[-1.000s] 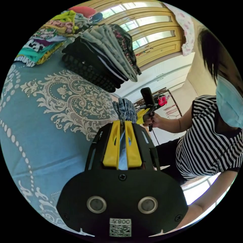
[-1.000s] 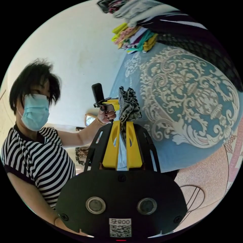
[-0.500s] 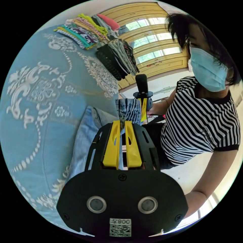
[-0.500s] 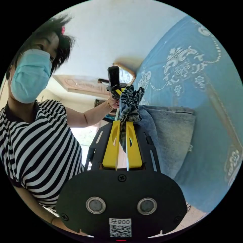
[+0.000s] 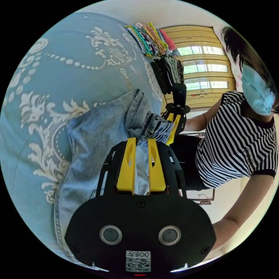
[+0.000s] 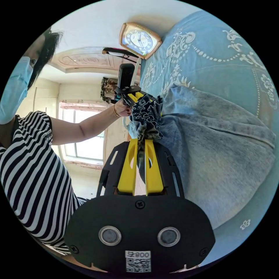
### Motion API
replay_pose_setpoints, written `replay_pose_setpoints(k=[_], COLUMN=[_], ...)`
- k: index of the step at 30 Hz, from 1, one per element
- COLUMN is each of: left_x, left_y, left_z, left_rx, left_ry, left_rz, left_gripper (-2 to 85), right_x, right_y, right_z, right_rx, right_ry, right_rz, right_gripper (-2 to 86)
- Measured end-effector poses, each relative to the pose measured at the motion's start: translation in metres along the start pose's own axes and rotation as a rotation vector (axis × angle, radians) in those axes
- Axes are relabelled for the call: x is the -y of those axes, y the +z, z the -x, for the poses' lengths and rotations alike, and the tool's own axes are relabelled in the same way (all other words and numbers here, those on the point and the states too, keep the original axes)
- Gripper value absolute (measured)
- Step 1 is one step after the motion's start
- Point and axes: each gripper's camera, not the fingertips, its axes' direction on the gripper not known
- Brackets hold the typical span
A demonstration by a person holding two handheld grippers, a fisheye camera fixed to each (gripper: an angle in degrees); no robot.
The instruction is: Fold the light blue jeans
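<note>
The left gripper (image 5: 138,141) has its yellow jaws pinched on the gathered elastic waistband of the light blue jeans (image 5: 96,139), and the right gripper (image 6: 141,141) clamps the same waistband at its other end. Beyond both sets of jaws, the jeans' legs spread over the blue patterned bedspread (image 5: 52,72).

The waistband is bunched thick between narrow jaws, so one side could slip free if the two pulls are uneven, and the cloth would then settle crooked.

Far past the left gripper, stacks of folded clothes (image 5: 157,55) sit well apart from the jeans. A clock (image 6: 140,39) hangs beyond the right gripper. Nothing seems to obstruct the bedspread around the jeans.
</note>
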Motion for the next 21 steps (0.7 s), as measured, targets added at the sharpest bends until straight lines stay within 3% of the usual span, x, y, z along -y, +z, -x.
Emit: replay_pose_setpoints(k=[8,13,16,19,21], left_x=[-0.127,-0.167,-0.165,-0.177,-0.192], left_y=[-0.016,-0.001,0.030,0.055,0.057], left_z=[0.040,0.024,0.033,0.054,0.067], left_rx=[0.103,0.125,0.130,0.247,0.179], left_ry=[-0.291,-0.274,-0.266,-0.316,-0.353], left_rz=[-0.305,-0.512,-0.440,-0.315,-0.386], left_gripper=[4.6,2.4,1.2,0.4,0.2], right_x=[0.043,0.064,0.074,0.086,0.097], right_y=[0.077,0.102,0.104,0.101,0.089], right_z=[0.019,0.033,0.041,0.049,0.062], right_rx=[-0.170,-0.244,-0.241,-0.223,-0.160], right_ry=[-0.057,-0.093,-0.095,-0.086,-0.100], right_rz=[0.209,0.292,0.307,0.337,0.316], right_gripper=[6.6,7.4,7.5,6.9,6.1])
